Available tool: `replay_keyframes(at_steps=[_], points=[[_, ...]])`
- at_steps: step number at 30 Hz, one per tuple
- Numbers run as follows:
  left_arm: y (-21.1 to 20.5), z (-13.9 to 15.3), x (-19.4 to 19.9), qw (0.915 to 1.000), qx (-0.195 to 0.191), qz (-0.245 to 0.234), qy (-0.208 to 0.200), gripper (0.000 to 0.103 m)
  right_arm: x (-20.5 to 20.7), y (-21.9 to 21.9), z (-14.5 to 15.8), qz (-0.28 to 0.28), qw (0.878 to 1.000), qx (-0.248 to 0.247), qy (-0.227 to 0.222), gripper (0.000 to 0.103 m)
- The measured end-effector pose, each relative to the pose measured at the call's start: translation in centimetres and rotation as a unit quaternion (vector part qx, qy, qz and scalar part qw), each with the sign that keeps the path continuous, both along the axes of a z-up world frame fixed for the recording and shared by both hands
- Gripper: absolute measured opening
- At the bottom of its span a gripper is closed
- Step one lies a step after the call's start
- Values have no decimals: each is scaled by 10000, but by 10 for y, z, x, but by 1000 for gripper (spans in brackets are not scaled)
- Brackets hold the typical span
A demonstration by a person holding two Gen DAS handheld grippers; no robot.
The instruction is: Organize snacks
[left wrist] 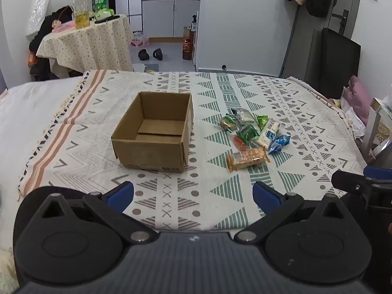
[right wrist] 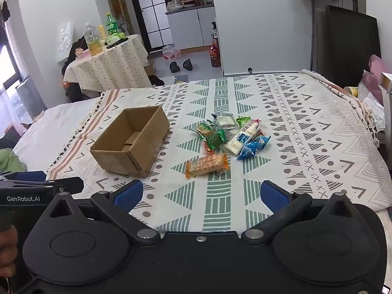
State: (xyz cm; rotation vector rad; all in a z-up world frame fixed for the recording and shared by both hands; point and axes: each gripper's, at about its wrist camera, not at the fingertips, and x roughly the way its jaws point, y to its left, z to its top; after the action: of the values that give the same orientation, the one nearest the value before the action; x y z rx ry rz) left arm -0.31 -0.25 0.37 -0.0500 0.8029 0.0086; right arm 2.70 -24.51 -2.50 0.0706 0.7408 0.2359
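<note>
An open, empty cardboard box (left wrist: 153, 132) (right wrist: 132, 140) stands on the patterned cloth. To its right lies a loose pile of snack packets (left wrist: 252, 132) (right wrist: 230, 134): green, white and blue ones, with an orange cracker pack (left wrist: 247, 158) (right wrist: 207, 164) nearest me. My left gripper (left wrist: 193, 196) is open and holds nothing, hovering near the cloth's front edge, short of the box. Just as wide apart are the fingers of my right gripper (right wrist: 201, 194), which is open and hangs in front of the cracker pack.
The patterned cloth (left wrist: 220, 98) covers a bed. Behind it stands a small table with a dotted cloth (left wrist: 90, 41) carrying bottles. A dark panel (left wrist: 340, 61) and pink fabric (left wrist: 360, 98) sit at the right. A hand (right wrist: 7, 252) grips the left gripper's handle.
</note>
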Motion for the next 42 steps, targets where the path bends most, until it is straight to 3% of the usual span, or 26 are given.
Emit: replay_keyframes(at_steps=[7, 11, 24, 42], points=[[9, -2, -3, 9998, -117, 6, 188, 103, -7, 7, -1, -101, 9999, -59, 31, 103], [8, -2, -5, 9999, 46, 22, 111, 103, -8, 6, 0, -138, 9999, -39, 38, 103], [14, 13, -6, 9995, -266, -64, 129, 103, -8, 3, 6, -123, 9999, 12, 73, 103], [13, 12, -12, 9996, -199, -157, 112, 103, -10, 3, 7, -155, 9998, -89, 90, 103]])
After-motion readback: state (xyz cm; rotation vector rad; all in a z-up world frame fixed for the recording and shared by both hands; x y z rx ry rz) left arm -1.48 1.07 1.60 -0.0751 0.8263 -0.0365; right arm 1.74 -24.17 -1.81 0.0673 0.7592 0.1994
